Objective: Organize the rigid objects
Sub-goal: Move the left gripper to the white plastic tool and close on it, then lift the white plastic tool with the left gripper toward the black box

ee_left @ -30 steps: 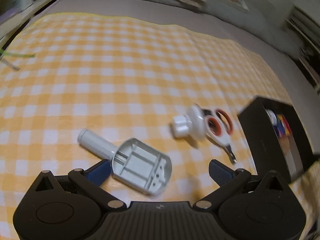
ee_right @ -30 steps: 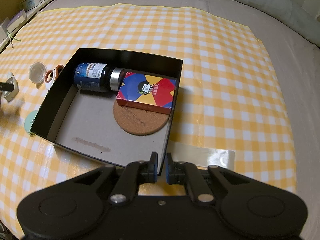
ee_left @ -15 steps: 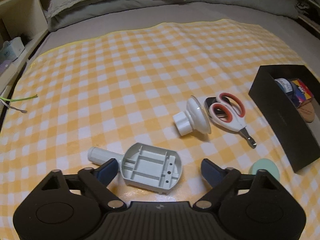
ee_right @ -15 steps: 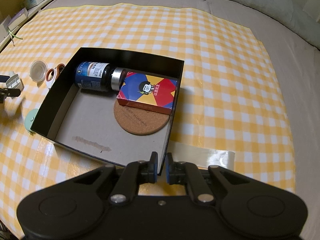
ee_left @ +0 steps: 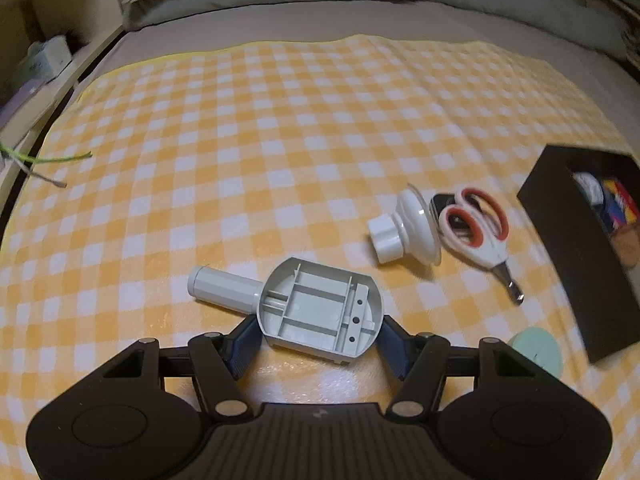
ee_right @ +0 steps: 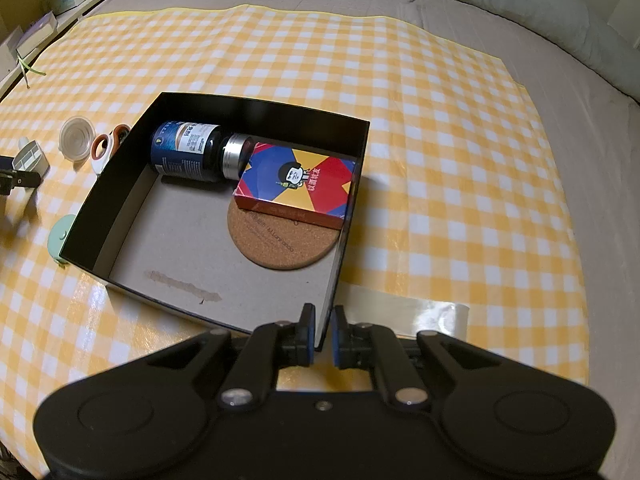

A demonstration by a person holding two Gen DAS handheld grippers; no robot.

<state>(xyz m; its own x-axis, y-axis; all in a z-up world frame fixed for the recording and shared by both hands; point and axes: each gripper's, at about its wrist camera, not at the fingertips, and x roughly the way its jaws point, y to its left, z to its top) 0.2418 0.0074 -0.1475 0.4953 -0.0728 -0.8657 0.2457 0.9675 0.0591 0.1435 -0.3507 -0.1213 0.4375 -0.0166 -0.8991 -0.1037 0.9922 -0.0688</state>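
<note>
A grey plastic tool (ee_left: 316, 308) with a round handle lies on the yellow checked cloth, hollow side up. My left gripper (ee_left: 319, 340) straddles its wide body. The jaws are closing, and both blue pads touch its sides. To its right lie a white suction-cup knob (ee_left: 404, 232) and red-handled scissors (ee_left: 476, 232). My right gripper (ee_right: 323, 338) is shut on the near corner wall of the black box (ee_right: 120, 184). Inside the box are a dark bottle (ee_right: 188, 152), a colourful card pack (ee_right: 296, 184) and a cork coaster (ee_right: 276, 244).
A mint green disc (ee_left: 536, 350) lies against the box's outer wall. A strip of clear tape (ee_right: 420, 316) sticks to the cloth beside my right gripper. The cloth covers a grey bed, with pillows at the far edge and shelves to the left.
The left jaws have come in from wide apart until they touch both sides of the grey tool, and the left hand has edged closer to it. The right gripper and the box have not moved.
</note>
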